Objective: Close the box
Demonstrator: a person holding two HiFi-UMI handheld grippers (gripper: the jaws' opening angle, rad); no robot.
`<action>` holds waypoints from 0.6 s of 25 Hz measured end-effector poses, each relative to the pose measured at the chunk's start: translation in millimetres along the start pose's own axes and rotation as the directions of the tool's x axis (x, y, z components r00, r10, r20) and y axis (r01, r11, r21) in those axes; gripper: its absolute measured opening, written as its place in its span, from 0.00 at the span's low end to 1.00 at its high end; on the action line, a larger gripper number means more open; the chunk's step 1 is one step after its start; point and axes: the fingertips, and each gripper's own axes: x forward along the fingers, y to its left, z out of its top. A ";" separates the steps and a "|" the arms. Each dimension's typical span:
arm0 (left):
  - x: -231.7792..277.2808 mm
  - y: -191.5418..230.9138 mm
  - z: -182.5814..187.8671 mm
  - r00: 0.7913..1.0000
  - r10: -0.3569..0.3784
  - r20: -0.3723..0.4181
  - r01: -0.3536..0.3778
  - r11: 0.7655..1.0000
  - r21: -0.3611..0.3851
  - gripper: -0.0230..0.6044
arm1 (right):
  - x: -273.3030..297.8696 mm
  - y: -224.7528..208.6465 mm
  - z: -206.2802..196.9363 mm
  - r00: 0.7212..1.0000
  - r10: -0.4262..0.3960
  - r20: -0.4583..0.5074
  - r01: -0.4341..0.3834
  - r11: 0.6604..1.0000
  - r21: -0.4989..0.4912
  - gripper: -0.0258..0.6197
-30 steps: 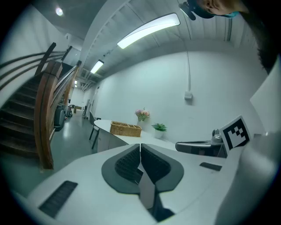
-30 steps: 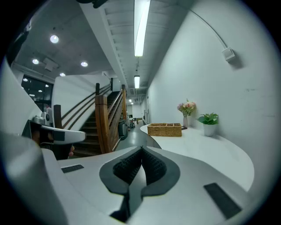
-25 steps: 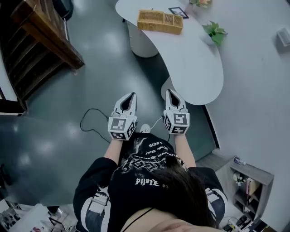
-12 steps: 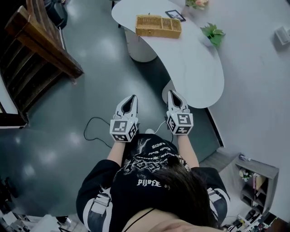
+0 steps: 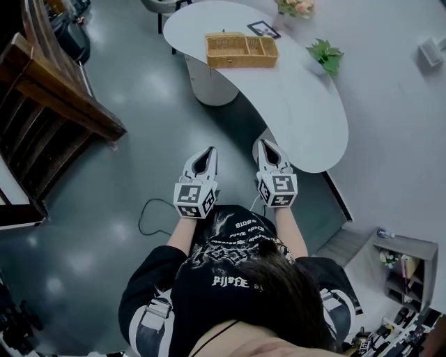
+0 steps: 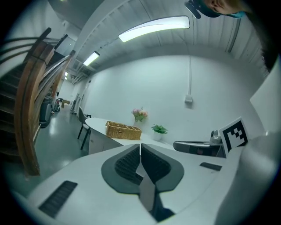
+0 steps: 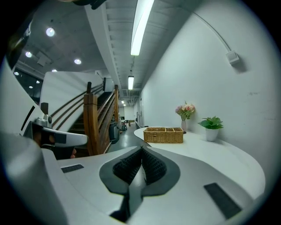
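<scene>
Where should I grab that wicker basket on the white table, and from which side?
Probably the long near wall of the wicker basket, pinched over the rim, coming from the floor side of the table. Its top is open and its walls look thin and upright; the plant and flowers crowd the wall side.

Head view: above the person (image 5: 237, 279), steeply down onto floor (image 5: 90, 209) and surface (image 5: 300, 104).
Gripper views: near level, well short of it.
Shared: wicker basket (image 5: 241, 50), plant (image 5: 325, 56).

Grey floor (image 5: 104, 209), curved white table (image 5: 306, 97), wooden staircase (image 5: 56, 118), strip light (image 6: 153, 30)
</scene>
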 end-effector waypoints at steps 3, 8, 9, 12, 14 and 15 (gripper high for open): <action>4.3 15.7 3.0 1.000 -0.024 -0.008 0.024 1.000 0.003 0.08 | 16.3 11.5 2.5 1.000 -0.016 0.006 0.016 1.000 0.006 0.08; 9.1 38.8 8.0 0.998 -0.055 -0.037 0.056 0.998 0.006 0.08 | 34.8 30.0 4.0 1.000 -0.019 0.010 0.019 1.000 0.020 0.08; 10.0 42.5 7.8 0.998 -0.055 -0.043 0.056 0.998 0.008 0.08 | 37.9 32.3 3.1 1.000 -0.020 0.009 0.019 1.000 0.023 0.08; 9.4 48.2 4.3 0.997 -0.052 -0.053 0.051 0.999 -0.008 0.08 | 42.1 34.9 -2.3 1.000 -0.028 -0.010 0.028 0.999 0.024 0.08; 9.5 50.7 4.6 0.997 -0.054 -0.055 0.053 0.998 -0.018 0.08 | 45.2 34.5 -2.5 0.999 -0.033 -0.019 0.034 0.999 0.025 0.08; 10.4 53.1 5.0 0.997 -0.052 -0.058 0.051 0.999 -0.018 0.08 | 48.1 34.3 -2.9 0.999 -0.033 -0.021 0.034 0.999 0.030 0.08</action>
